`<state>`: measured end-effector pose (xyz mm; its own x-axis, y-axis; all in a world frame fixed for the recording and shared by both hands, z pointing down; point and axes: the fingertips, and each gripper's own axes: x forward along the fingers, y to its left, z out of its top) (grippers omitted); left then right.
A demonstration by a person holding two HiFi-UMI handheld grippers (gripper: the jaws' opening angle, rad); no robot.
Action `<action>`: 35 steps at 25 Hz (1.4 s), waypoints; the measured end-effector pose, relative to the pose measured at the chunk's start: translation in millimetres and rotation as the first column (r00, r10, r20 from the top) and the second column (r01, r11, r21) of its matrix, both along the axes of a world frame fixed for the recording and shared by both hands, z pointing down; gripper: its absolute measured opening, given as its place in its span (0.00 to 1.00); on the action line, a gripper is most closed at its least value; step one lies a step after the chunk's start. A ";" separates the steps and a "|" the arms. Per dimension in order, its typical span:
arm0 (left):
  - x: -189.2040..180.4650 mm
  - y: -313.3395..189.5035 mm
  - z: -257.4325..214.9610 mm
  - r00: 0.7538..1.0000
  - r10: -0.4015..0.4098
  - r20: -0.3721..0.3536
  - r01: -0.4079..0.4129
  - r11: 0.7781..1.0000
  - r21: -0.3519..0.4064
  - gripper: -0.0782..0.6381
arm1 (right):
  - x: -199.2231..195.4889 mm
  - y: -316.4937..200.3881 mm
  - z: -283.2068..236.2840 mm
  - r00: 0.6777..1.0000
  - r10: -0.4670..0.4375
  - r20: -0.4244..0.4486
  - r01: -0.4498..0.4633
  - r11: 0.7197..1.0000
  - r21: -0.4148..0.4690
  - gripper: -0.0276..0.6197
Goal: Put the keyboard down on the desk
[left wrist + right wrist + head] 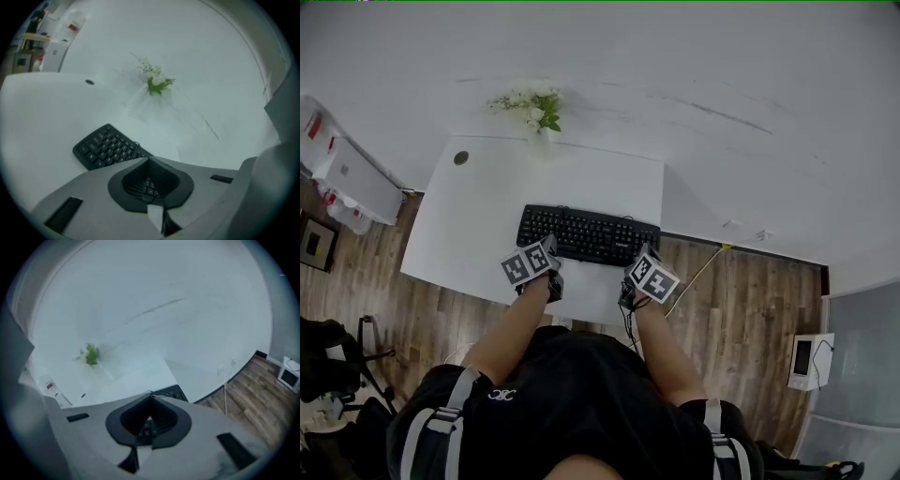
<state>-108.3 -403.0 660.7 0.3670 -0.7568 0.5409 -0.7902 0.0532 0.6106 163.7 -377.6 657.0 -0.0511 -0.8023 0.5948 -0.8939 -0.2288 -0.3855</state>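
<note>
I am holding both grippers over the near edge of the desk (487,206), with my forearms reaching in from below. The left gripper (551,244) is keeping its jaws pressed together, tip to tip, with nothing pinched between them; its own view is showing the closed tip (149,159) clearly. The right gripper (644,253) is doing the same, jaws meeting at a point (151,397) and holding nothing.

The keyboard (589,235) is lying flat on the desk just beyond both sets of jaws, spanning the gap between them. Its left end (105,146) is showing ahead and outward of the left jaws; only a corner (171,392) is peeking past the right ones. I cannot tell whether either tip is touching it.

Outward of the left jaws, bare desktop is stretching wide. Outward of the right jaws, the desk edge is dropping close by to the wood floor (741,300).

Far ahead of the jaws, a small bunch of flowers (539,108) is standing at the back edge against the white wall (694,66).
</note>
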 end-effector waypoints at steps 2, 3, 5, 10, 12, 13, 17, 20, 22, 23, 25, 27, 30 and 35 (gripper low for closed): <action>5.2 -8.4 -27.6 0.993 0.066 0.102 -0.077 0.992 0.105 0.11 | -8.0 -13.2 -36.2 0.998 -0.038 -0.053 0.044 0.991 0.129 0.05; 8.4 -12.8 -43.8 0.983 0.095 0.160 -0.121 0.980 0.160 0.11 | -11.8 -19.2 -57.2 0.994 -0.052 -0.095 0.069 0.979 0.193 0.05; 15.3 -20.9 -80.0 0.955 0.132 0.266 -0.205 0.941 0.269 0.11 | -20.1 -29.4 -102.0 0.977 -0.068 -0.200 0.129 0.942 0.309 0.05; 33.4 -23.2 -174.3 0.858 0.117 0.500 -0.384 0.792 0.474 0.11 | -39.6 -37.6 -200.7 0.912 -0.045 -0.409 0.269 0.817 0.510 0.05; 38.7 -19.1 -204.6 0.833 0.089 0.546 -0.424 0.737 0.526 0.11 | -45.3 -32.9 -233.4 0.905 -0.035 -0.423 0.299 0.761 0.576 0.05; 39.9 -17.1 -217.7 0.827 0.075 0.557 -0.433 0.716 0.548 0.11 | -48.0 -29.9 -248.2 0.905 -0.031 -0.424 0.309 0.735 0.604 0.04; 37.2 -10.3 -257.3 0.839 0.027 0.543 -0.422 0.664 0.618 0.11 | -58.1 -19.0 -286.3 0.891 -0.009 -0.453 0.342 0.669 0.660 0.04; 35.9 -6.8 -267.7 0.852 0.016 0.523 -0.405 0.654 0.639 0.11 | -61.7 -16.5 -282.4 0.902 -0.034 -0.430 0.339 0.673 0.658 0.04; 36.4 -5.0 -266.3 0.853 0.021 0.521 -0.405 0.655 0.638 0.11 | -61.5 -15.2 -273.1 0.919 -0.054 -0.390 0.318 0.686 0.654 0.04; 36.9 -4.5 -264.8 0.853 0.025 0.522 -0.408 0.656 0.635 0.11 | -60.8 -14.7 -270.0 0.927 -0.059 -0.371 0.306 0.691 0.655 0.04; 37.5 -4.3 -262.0 0.853 0.033 0.520 -0.410 0.659 0.631 0.11 | -60.1 -15.0 -267.1 0.933 -0.063 -0.355 0.295 0.699 0.651 0.04; 37.5 -4.4 -259.0 0.858 0.044 0.512 -0.408 0.665 0.626 0.11 | -60.7 -16.1 -266.2 0.926 -0.065 -0.372 0.306 0.705 0.640 0.04; 38.2 -3.1 -256.5 0.867 0.064 0.494 -0.403 0.671 0.622 0.11 | -62.3 -15.8 -264.3 0.924 -0.080 -0.374 0.317 0.706 0.633 0.04; 39.3 -0.5 -259.5 0.866 0.062 0.497 -0.408 0.662 0.629 0.11 | -60.3 -17.0 -254.2 0.933 -0.078 -0.351 0.294 0.726 0.622 0.04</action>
